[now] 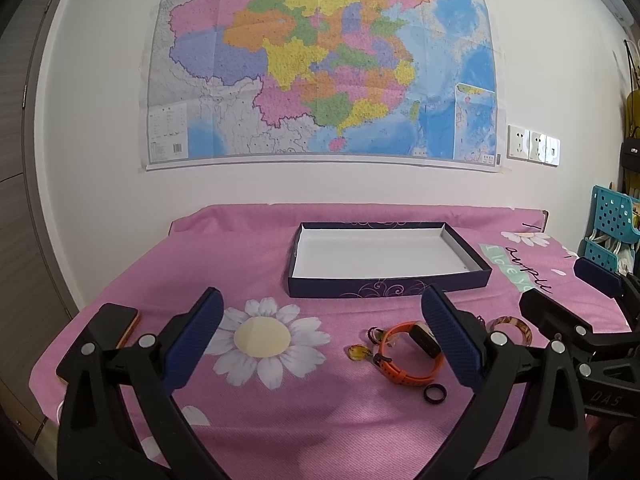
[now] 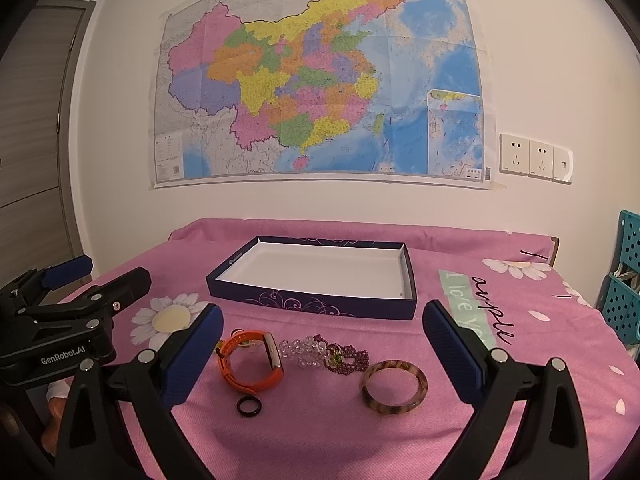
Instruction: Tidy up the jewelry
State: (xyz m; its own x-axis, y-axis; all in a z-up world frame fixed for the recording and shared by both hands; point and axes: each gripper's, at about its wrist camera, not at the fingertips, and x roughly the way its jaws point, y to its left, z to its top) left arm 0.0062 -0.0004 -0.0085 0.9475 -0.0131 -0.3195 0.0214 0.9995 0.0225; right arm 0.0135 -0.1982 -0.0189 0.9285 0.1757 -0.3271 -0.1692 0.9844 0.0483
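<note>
An orange smartwatch (image 1: 394, 376) (image 2: 272, 380) lies on the pink cloth beside a black ring (image 1: 426, 394) (image 2: 240, 406). A clear bead bracelet (image 2: 304, 350), a purple bead piece (image 2: 348, 358) and a brown mottled bangle (image 2: 370, 392) (image 1: 516, 326) lie to its right. An amber pendant (image 1: 357, 352) rests left of the watch. Behind them stands an empty dark-blue box (image 1: 388, 286) (image 2: 312, 302) with a white inside. My left gripper (image 1: 322, 312) (image 2: 119, 267) hovers open, left of the jewelry. My right gripper (image 2: 323, 308) (image 1: 552, 282) is open above the jewelry, holding nothing.
A phone (image 1: 120, 320) lies near the table's left edge. Teal perforated baskets (image 1: 612, 216) (image 2: 628, 280) stand off the right side. The far edge of the table meets a wall with a map (image 2: 320, 80) and sockets (image 2: 536, 158). A hand (image 2: 56, 400) shows under the left gripper.
</note>
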